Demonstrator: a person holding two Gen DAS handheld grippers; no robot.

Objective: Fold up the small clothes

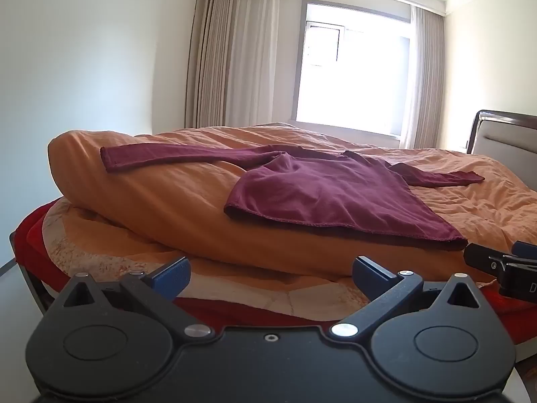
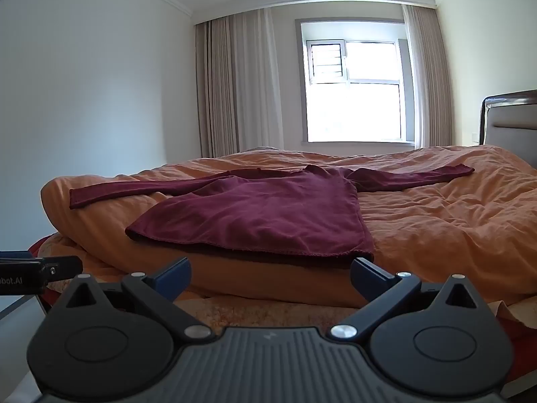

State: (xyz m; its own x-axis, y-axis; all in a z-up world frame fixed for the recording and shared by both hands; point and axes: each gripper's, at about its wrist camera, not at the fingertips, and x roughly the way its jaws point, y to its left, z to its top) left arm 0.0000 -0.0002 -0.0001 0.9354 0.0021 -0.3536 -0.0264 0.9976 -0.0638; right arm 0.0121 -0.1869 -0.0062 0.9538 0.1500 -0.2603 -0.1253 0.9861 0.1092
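Wide-open left hand-held gripper (image 1: pixel 270 273) faces maroon shirt (image 1: pixel 322 198), sleeves spread sideways.

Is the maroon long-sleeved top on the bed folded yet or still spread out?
Spread out. The maroon top lies flat on the orange duvet, both sleeves stretched sideways and the hem unfolded.

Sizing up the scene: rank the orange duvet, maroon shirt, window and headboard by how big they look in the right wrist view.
1. orange duvet
2. maroon shirt
3. window, farther away, so its true size is unsure
4. headboard, cut off by the frame
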